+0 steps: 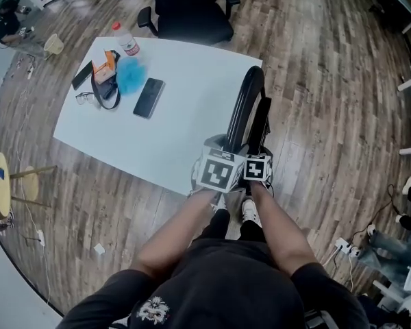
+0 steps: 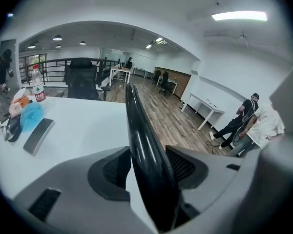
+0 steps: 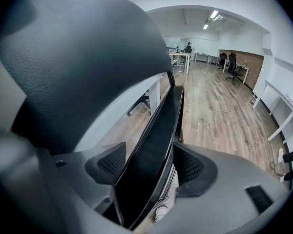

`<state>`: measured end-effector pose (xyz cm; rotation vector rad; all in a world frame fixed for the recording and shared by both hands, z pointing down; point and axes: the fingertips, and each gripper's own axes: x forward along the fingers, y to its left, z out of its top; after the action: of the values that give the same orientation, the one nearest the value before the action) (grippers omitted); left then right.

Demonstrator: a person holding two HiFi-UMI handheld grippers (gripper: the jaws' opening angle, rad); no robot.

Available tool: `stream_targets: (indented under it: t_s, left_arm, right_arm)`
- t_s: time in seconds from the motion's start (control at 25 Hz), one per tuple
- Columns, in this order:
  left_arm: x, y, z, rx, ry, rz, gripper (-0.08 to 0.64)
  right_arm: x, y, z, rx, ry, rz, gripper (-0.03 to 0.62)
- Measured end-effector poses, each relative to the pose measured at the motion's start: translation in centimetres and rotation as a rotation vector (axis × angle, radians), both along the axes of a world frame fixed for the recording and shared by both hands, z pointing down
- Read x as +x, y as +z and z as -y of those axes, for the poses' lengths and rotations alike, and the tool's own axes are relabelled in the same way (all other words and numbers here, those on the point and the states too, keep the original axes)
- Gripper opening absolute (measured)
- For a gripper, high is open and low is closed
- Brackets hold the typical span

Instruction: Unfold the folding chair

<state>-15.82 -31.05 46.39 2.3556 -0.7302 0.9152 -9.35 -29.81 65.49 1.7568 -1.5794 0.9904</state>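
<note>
**Lining up on the folded chair, nothing opened yet**

The folding chair (image 1: 250,108) stands folded flat on the wood floor (image 1: 329,81), just beside the near edge of the counter (image 1: 198,115) and right in front of the person. The left tongs (image 2: 149,167) are spread wide around its curved black back edge. The right tongs (image 3: 149,167) are spread around the flat black panel next to it. Neither pair looks clamped yet. The next move is probably closing both firmly, then pulling the two parts apart without tipping it.

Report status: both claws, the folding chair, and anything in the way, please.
Left claw open, astride the chair's curved black edge. Right claw open, astride its flat black panel. Folding chair folded, upright beside the white table. Table close alongside.
</note>
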Motion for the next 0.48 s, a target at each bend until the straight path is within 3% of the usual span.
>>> stream_targets:
  t_s: [0.24, 0.48]
  left_arm:
    - [0.8, 0.9, -0.1, -0.021, 0.03, -0.003, 0.137]
    - [0.9, 0.6, 0.0, -0.01, 0.026, 0.003, 0.13]
  right_arm:
    - [0.1, 2.3, 0.5, -0.025, 0.022, 0.008, 0.287]
    - [0.3, 2.4, 0.2, -0.041, 0.046, 0.015, 0.272]
